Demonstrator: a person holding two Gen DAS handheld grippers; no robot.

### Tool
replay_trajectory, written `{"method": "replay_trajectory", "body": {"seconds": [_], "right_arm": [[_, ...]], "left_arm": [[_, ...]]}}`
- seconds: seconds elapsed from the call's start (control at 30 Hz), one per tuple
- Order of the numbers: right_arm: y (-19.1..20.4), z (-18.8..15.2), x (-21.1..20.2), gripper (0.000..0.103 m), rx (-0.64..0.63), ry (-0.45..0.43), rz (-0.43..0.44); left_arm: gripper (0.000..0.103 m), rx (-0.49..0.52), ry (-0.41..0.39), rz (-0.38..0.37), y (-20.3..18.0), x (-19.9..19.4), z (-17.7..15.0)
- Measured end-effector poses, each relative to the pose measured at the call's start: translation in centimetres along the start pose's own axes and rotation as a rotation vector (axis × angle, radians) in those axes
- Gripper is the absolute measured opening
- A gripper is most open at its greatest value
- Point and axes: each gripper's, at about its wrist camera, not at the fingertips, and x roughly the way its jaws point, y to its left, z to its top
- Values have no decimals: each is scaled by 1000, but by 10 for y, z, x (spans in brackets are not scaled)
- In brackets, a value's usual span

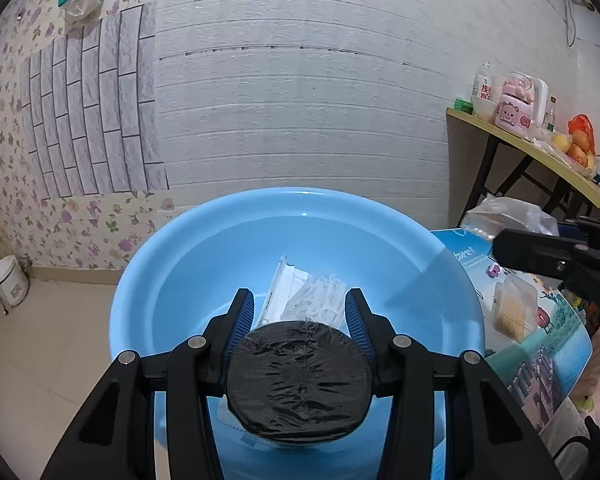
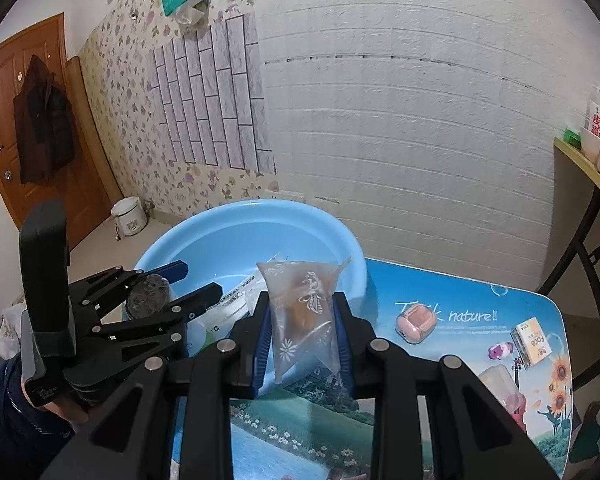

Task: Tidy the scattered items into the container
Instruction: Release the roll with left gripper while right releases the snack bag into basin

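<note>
A light blue basin (image 1: 172,256) holds white packets (image 1: 312,300). My left gripper (image 1: 300,308) is shut on a round black disc in clear wrap (image 1: 298,380), held over the basin. It also shows in the right wrist view (image 2: 188,284), with the disc (image 2: 148,294). My right gripper (image 2: 300,312) is shut on a clear printed bag with an orange-brown snack (image 2: 304,312), at the basin's near right rim (image 2: 360,280). The bag (image 1: 508,216) also shows in the left wrist view.
On the picture-printed table (image 2: 440,292) lie a pink earbud case (image 2: 414,328), a small purple toy (image 2: 500,350), a yellow carton (image 2: 532,344) and a clear plastic box (image 1: 514,310). A side table (image 1: 540,152) with fruit stands at right. A white pot (image 2: 129,216) sits on the floor.
</note>
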Motion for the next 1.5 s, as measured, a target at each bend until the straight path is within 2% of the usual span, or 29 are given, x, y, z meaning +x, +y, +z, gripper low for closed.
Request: {"method": "replay_trajectory", "body": {"seconds": [0.07,0.1,0.13,0.2,0.3,0.4,0.5,0.6,0.67,0.8,0.93,1.17,1.5], "right_arm": [[2,2,4,30,-7,6,5],[3,3,7,30,-12,8,11],[6,6,11,30,-24,12,23],[11,13,20,30,-52,18,41],[19,23,39,30,-78,37,49],[17,26,50,32,-43,62,66],[20,23,50,39,-46,56,84],[22,21,53,42,-53,70,105],[23,19,52,48,-54,69,118],[13,17,38,55,-16,52,130],[2,19,21,64,23,12,120],[-20,3,-6,65,74,-12,105],[-71,-39,-41,65,152,-25,21]], "left_arm": [[46,8,9,-4,-1,2,1],[52,11,12,-2,-1,2,2],[64,13,6,3,-2,0,3],[77,13,-27,5,-2,-9,6],[86,20,-82,0,-1,-25,9],[87,9,-89,34,6,-32,8],[87,-47,-81,39,18,-38,4],[87,-67,-84,65,23,-43,-3],[87,-82,-76,79,26,-44,-3],[87,-119,-70,88,27,-46,-1],[87,-102,-76,92,18,-48,0],[87,-91,-50,86,0,-49,-2],[89,-47,-56,41,-46,-58,0]]}}
